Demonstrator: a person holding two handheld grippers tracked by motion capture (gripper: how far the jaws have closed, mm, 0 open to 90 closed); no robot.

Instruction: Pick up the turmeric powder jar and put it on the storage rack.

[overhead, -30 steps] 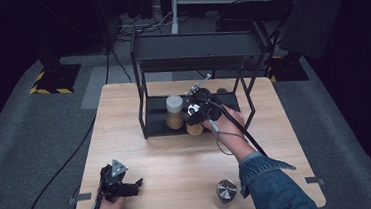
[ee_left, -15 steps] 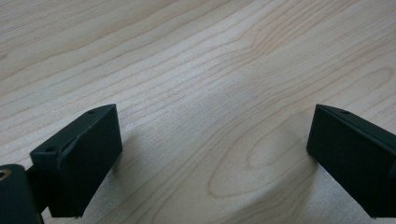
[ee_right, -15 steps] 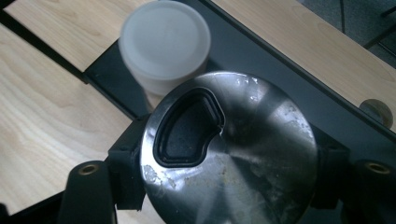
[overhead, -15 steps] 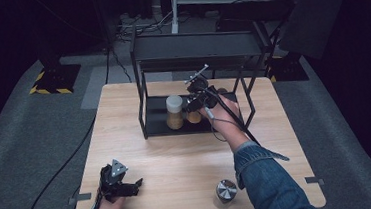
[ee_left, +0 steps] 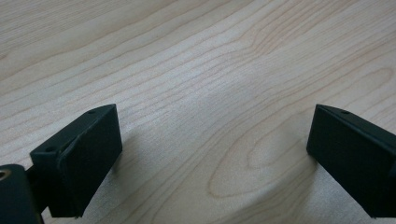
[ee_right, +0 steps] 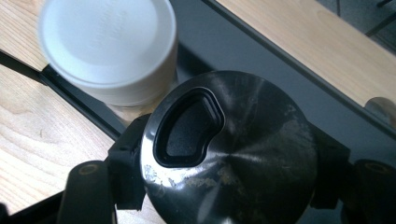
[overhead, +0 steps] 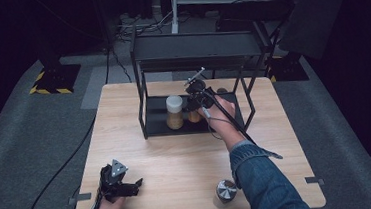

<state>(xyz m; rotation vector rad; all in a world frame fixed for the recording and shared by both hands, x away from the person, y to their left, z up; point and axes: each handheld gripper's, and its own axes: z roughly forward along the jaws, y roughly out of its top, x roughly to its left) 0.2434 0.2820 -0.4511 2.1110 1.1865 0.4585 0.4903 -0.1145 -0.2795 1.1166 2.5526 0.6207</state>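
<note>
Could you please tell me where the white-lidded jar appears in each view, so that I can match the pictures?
High view: the white-lidded jar stands on the black rack's lower shelf, left of the right gripper.
Left gripper view: bare wooden table between open jaws; the jar is out of frame.
Right gripper view: the jar is at upper left, seen from above.
Shared landmark: the shelf, dark behind the jar.

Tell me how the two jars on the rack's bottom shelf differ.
The white-lidded jar stands free and untouched; the metal-lidded jar is clamped between the right gripper's jaws. The first has a plain white cap; the second has a dark shiny cap with a pour opening. Both stand upright, side by side, on the shelf.
</note>
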